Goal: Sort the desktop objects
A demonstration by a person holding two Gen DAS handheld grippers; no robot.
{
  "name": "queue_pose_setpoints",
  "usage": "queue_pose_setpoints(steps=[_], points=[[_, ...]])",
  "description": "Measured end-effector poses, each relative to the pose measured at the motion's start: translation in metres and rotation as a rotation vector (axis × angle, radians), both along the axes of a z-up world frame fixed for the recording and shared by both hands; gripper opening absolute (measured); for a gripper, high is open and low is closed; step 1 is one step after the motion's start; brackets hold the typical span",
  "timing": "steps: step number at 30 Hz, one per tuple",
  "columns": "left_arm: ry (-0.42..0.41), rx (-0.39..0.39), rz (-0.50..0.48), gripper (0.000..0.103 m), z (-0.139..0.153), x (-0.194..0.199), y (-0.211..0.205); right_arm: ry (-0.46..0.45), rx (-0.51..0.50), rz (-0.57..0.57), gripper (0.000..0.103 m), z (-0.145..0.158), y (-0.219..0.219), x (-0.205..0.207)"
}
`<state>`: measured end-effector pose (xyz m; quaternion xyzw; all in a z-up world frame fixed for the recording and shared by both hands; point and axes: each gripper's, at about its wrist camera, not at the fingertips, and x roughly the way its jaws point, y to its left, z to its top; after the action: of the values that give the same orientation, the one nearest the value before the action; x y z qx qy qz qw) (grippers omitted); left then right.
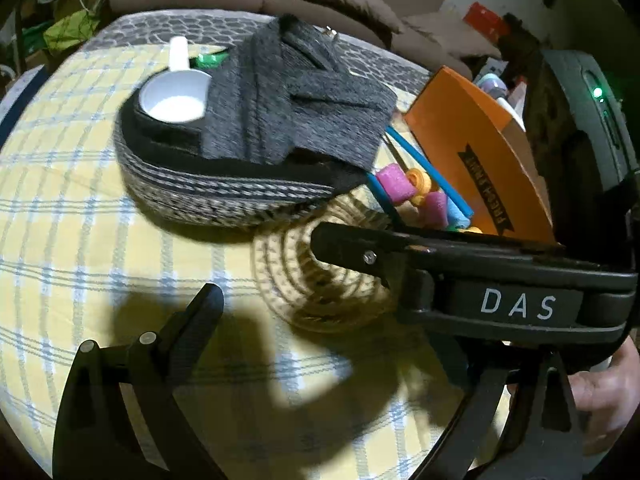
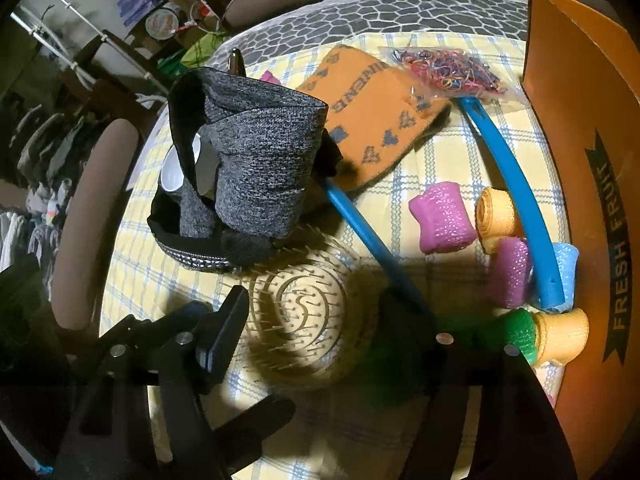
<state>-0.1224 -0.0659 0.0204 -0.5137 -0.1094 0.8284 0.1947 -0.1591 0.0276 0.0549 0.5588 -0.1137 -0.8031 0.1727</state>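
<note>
While most items lie loose on the checked surface (image 2: pixel 420 152), sorting is judged barely begun: only a scoop (image 1: pixel 174 98) and grey cloth (image 1: pixel 288 92) are seen in the basket (image 1: pixel 208 196) at upper centre. Rollers (image 2: pixel 440 216), blue sticks (image 2: pixel 516 184), a sock (image 2: pixel 376 112) and a brush (image 2: pixel 304 312) remain. The right gripper (image 2: pixel 332 328) is spread wide about the brush, untouched; the left gripper (image 1: pixel 264 268) is open, empty.

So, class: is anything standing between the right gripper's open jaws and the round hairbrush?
Nothing visible does. The right gripper is open, one jaw on each side of the round hairbrush. The grey fabric lies beyond it, the blue rod alongside.
</note>
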Motion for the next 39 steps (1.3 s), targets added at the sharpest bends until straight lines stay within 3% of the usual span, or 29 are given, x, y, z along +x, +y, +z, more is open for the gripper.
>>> queue_pose_setpoints(steps=[4, 13, 18, 19, 20, 21, 23, 26, 29, 32, 34, 39], points=[[0.001, -0.019, -0.023, 0.080, -0.001, 0.001, 0.008, -0.002, -0.003, 0.005, 0.064, 0.002, -0.001, 0.002], [0.000, 0.016, 0.003, 0.071, 0.001, 0.001, -0.002, 0.010, 0.005, 0.022, 0.061, 0.012, -0.002, 0.004], [0.037, 0.048, 0.000, 0.064, 0.018, 0.005, -0.006, 0.032, -0.011, 0.029, 0.056, 0.025, 0.000, 0.007], [0.051, 0.068, -0.012, 0.057, 0.023, 0.008, -0.007, 0.037, -0.019, 0.032, 0.056, 0.027, 0.001, 0.007], [0.057, 0.101, -0.028, 0.038, 0.028, 0.009, -0.007, 0.044, -0.031, 0.034, 0.051, 0.031, 0.003, 0.009], [0.056, 0.119, -0.038, 0.034, 0.029, 0.008, -0.007, 0.044, -0.052, 0.040, 0.031, 0.034, 0.005, 0.010], [0.074, 0.083, -0.050, 0.034, 0.035, 0.011, -0.001, 0.022, -0.162, 0.069, 0.016, 0.037, 0.005, 0.012], [0.055, 0.058, -0.040, 0.034, 0.030, 0.008, 0.002, 0.048, -0.080, 0.087, 0.019, 0.044, -0.005, 0.017], [0.061, 0.012, -0.030, 0.035, 0.030, 0.008, 0.002, 0.038, -0.072, 0.068, 0.020, 0.040, -0.002, 0.018], [0.073, -0.030, -0.021, 0.044, 0.031, 0.014, 0.005, 0.046, -0.037, 0.047, 0.023, 0.038, 0.004, 0.017], [0.074, -0.042, -0.004, 0.046, 0.030, 0.015, 0.001, 0.051, -0.017, 0.033, 0.029, 0.037, 0.008, 0.019], [0.081, -0.055, 0.017, 0.065, 0.034, 0.025, -0.001, 0.071, 0.043, 0.020, 0.048, 0.036, 0.014, 0.029]])
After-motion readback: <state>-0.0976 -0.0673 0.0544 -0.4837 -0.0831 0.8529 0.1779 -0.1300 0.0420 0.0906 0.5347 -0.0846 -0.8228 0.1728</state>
